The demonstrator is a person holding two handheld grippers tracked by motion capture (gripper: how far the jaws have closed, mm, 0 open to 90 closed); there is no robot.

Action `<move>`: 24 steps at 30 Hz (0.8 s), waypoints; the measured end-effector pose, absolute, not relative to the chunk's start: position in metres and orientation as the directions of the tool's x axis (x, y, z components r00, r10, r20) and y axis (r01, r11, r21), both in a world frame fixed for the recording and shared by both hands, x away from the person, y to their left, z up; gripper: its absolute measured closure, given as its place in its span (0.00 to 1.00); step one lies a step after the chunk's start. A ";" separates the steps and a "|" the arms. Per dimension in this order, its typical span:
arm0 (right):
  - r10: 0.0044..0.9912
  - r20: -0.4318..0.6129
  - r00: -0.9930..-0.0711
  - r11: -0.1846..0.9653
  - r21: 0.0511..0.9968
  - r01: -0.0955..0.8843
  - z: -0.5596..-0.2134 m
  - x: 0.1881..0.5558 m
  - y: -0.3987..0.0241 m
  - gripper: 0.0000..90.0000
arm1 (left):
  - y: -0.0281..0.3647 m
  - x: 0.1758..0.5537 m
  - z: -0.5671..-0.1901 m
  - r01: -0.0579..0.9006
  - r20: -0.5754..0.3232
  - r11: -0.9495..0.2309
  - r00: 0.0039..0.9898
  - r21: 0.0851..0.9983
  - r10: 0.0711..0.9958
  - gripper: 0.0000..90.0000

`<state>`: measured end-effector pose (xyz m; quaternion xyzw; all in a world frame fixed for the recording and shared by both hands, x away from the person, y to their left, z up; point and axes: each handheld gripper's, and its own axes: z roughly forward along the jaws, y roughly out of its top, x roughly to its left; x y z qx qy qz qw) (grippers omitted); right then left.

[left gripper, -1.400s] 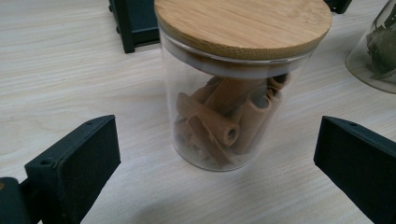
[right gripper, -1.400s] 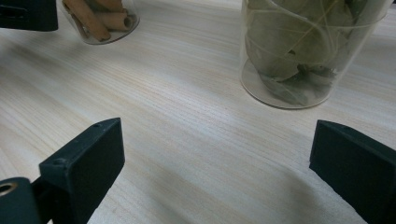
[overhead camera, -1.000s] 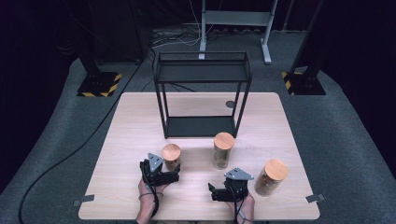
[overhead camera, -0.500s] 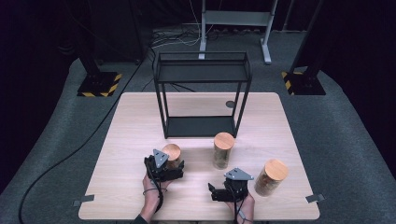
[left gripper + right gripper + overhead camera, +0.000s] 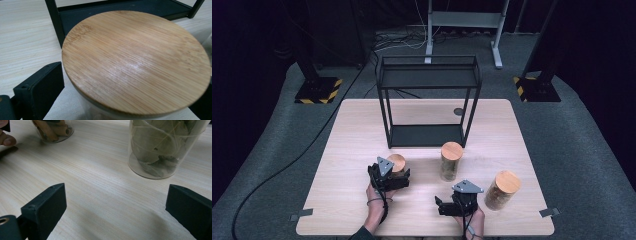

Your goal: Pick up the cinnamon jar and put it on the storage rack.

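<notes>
- My left gripper [image 5: 398, 172] is at the left jar [image 5: 396, 165], which stands on the wooden table [image 5: 352, 145], near my edge and just in front of the black metal rack [image 5: 428, 102].
- In the left gripper view, the jar's round bamboo lid [image 5: 136, 62] sits between my jaws; they stand spread, one at each side of the jar (I cannot tell whether the pads touch the glass).
- The right gripper view shows this jar's base at the upper left [image 5: 53, 130]: clear glass holding brown stick-like pieces, possibly tube pasta; a fingertip [image 5: 6, 140] shows beside it.
- The jar stands upright, long axis vertical, lid facing up and level.
- My right gripper [image 5: 447, 205] rests low near the table's front edge with its jaws wide apart, holding nothing, only bare tabletop between them.
- Ahead of it stands the middle jar [image 5: 160, 147], clear glass packed with dry green-grey leaves (bay leaves, by the look); from above it too wears a bamboo lid [image 5: 451, 150].
- A third lidded jar [image 5: 501, 191] stands just to the right of my right gripper; its contents look brownish, too blurred to name.
- The rack's lower shelf [image 5: 426, 135] is dark, its upper shelf likewise.
</notes>
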<state>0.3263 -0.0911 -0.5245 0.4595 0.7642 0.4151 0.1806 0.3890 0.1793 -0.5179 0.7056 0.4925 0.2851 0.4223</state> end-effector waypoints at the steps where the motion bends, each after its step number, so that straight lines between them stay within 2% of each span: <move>1: 0.852 0.107 -0.513 0.232 0.800 0.553 -0.524 0.326 -0.091 0.03 | 0.180 0.389 -0.518 0.451 -0.015 -0.163 0.366 0.878 0.931 0.02; 5: 0.853 0.110 -0.510 0.227 0.802 0.552 -0.524 0.326 -0.091 0.03 | 0.180 0.388 -0.517 0.441 -0.016 -0.158 0.365 0.884 0.931 0.15; 10: 0.853 0.112 -0.510 0.227 0.800 0.555 -0.524 0.326 -0.091 0.03 | 0.179 0.388 -0.517 0.435 -0.024 -0.152 0.374 0.888 0.927 0.26; 24: 0.850 0.116 -0.514 0.223 0.804 0.551 -0.524 0.326 -0.092 0.03 | 0.178 0.386 -0.515 0.424 -0.024 -0.156 0.389 0.892 0.921 0.28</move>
